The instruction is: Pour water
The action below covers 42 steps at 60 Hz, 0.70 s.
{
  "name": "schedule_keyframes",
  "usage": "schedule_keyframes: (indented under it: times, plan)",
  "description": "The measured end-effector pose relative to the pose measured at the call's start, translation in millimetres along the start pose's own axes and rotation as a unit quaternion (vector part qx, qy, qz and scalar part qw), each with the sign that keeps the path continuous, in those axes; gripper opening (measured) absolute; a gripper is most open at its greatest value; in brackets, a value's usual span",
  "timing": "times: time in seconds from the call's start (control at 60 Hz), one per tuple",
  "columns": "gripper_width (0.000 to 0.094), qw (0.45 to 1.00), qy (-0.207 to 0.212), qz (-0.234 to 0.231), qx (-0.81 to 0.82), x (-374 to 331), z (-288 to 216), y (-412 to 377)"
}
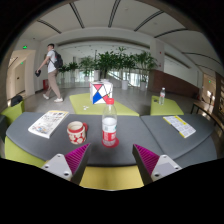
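Tongs (111, 158) spread wide, holding nothing; both pink pads (76, 157) visible with a clear gap between them. Ahead of the fingers, on the grey table (150, 130): a clear plastic water bottle (109, 128), upright, cap on, label around its middle, roughly on the centre line between the fingers. Just beside it on the left stands a red patterned mug (77, 131), upright, apart from the bottle but close.

Also on the table: a printed sheet (48, 123) left of the mug, another paper (180, 126) to the right, a second small bottle (163, 96) well beyond. A red-white-blue sign (101, 94) stands behind the near bottle. A person (50, 71) walks in the hall at the back.

Judgement: approach stage, grasp not yet made.

Risks:
- Mug is near the bottle; the left finger could clip it on closing in and tip or shove it.
- Thin plastic bottle may buckle or slip if pinched too hard or too high.
- Cap appears on; tilting would pour nothing.
- Overshoot on tilt would spill onto the papers.
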<state>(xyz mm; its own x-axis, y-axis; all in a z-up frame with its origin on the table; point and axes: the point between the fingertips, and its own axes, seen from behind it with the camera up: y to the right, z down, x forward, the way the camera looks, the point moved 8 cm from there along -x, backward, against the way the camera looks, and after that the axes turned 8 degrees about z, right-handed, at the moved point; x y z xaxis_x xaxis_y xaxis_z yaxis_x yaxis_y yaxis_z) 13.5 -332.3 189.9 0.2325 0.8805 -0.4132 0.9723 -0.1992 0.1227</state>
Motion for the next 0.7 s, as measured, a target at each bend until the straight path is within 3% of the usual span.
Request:
schedule_keyframes:
  times: [0.333,0.7]
  plan:
    - [0.0854,1.000,-0.010,-0.001,0.000,-181.8,53.2,15.2]
    - [0.0855,1.000,0.014,0.001,-0.004,-247.2,62.2,18.4]
